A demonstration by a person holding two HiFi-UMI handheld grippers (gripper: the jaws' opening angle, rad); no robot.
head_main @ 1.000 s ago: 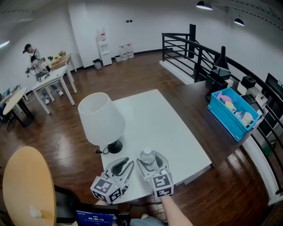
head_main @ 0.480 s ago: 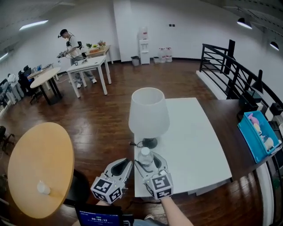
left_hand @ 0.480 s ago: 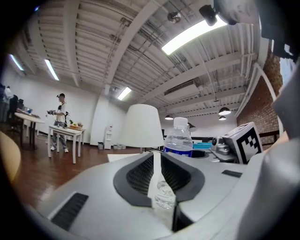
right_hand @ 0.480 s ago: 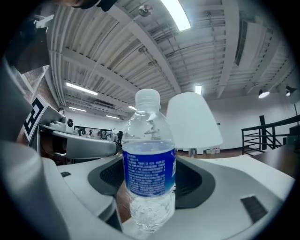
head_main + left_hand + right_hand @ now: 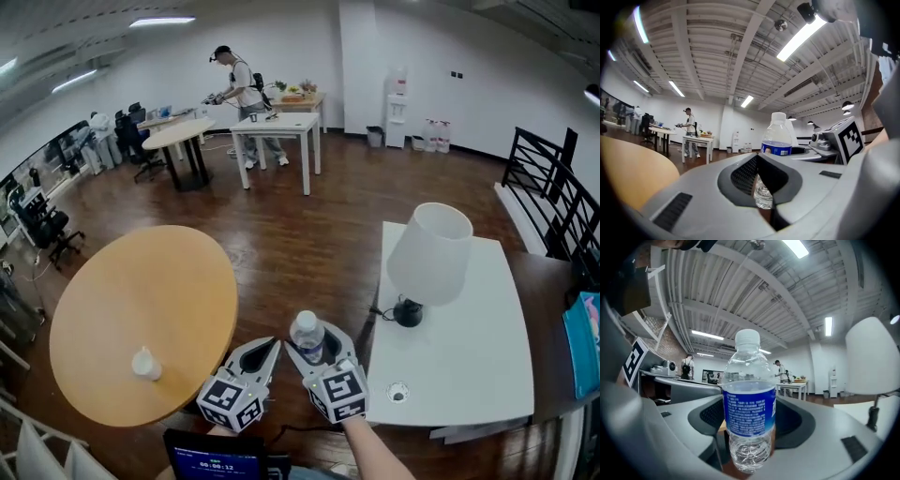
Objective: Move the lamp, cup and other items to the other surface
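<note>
My right gripper point(image 5: 315, 341) is shut on a clear water bottle point(image 5: 307, 331) with a blue label and white cap, held upright over the floor between two tables. The bottle point(image 5: 749, 404) fills the right gripper view between the grey jaws. Beside it, my left gripper point(image 5: 269, 347) is shut with nothing in it; in the left gripper view the bottle point(image 5: 776, 139) shows just past its tips. A white-shaded lamp point(image 5: 427, 258) on a black base stands on the white table point(image 5: 478, 366) at right. A small white cup point(image 5: 143, 363) sits on the round wooden table point(image 5: 141, 309) at left.
A small round object point(image 5: 397, 393) lies near the white table's front edge. A black railing point(image 5: 553, 178) and a blue bin point(image 5: 586, 337) stand at far right. A person point(image 5: 239, 84) works at distant desks point(image 5: 272, 127). Office chairs point(image 5: 42, 225) line the left wall.
The view has swung left from the white table toward the round wooden table. Both grippers, the right still holding the bottle, have moved left off the white table; the lamp stays there.
</note>
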